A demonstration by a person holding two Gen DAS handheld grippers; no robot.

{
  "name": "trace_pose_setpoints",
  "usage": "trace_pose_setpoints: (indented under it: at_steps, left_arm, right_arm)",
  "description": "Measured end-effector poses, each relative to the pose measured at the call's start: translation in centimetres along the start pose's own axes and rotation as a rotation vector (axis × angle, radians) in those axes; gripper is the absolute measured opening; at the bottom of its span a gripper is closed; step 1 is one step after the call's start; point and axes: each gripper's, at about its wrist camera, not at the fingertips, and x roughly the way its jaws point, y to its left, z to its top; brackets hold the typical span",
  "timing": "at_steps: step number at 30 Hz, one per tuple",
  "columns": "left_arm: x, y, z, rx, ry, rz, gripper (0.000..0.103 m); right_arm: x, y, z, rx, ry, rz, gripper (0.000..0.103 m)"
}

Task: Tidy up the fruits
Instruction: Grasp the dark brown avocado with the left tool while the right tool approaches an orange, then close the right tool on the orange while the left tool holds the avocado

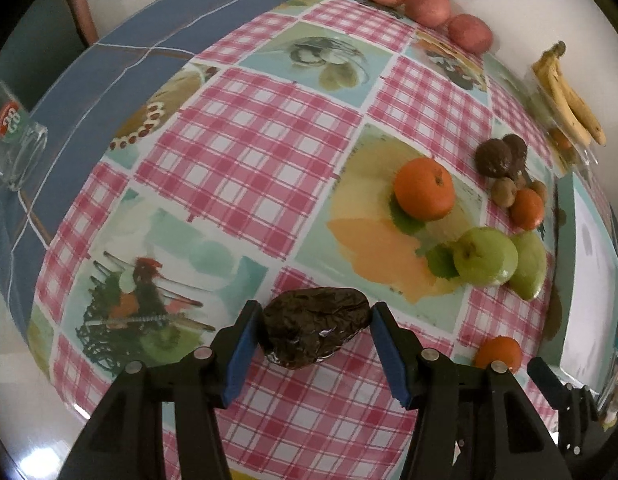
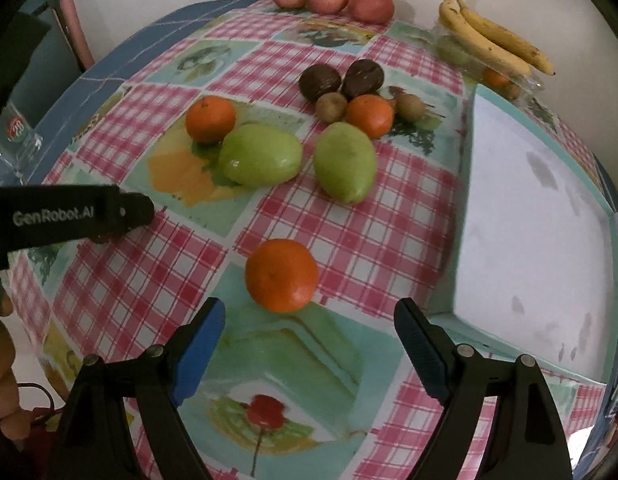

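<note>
Only the left wrist view shows the dark wrinkled fruit (image 1: 314,326), perhaps an avocado, clamped between the left tongs (image 1: 315,344) above the checked tabletop (image 1: 245,152). The right view shows the right tongs (image 2: 309,344) gaping, pointing steeply down just short of a tangerine (image 2: 281,275) beside a white tray (image 2: 529,216).

A clear glass (image 1: 17,148) with a round logo is getting cut off by the left edge in both views, so its whole shape is not showing. Small fruits in the clear plastic box (image 2: 509,80) under the bananas (image 2: 489,44) are hiding behind them and looking too blurry to name. The dark wrinkled fruit (image 1: 313,326) is sitting between the left gripper's (image 1: 315,344) blue pads (image 1: 239,356), but whether the pads are touching it is not clear.
</note>
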Motion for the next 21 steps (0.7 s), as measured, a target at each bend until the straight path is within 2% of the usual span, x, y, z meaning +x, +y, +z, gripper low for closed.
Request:
trace_pose_setpoints:
  at_steps: [9,13,21]
  left_arm:
    - [0.0,1.2,0.5,-0.003,-0.002,0.008,0.059]
    - [0.2,-0.4,-0.1,-0.002,-0.006,0.017,0.059]
    - [0.2,-0.3,-0.2,-0.002,-0.011,0.026,0.059]
  right_arm:
    - [1.2,0.8,0.7,-0.004,0.011,-0.005,0.086]
    - [1.6,0.5,0.8,0.035,0.019,0.029,0.086]
    - [1.8,0.3,0.8,0.06,0.013,0.044,0.088]
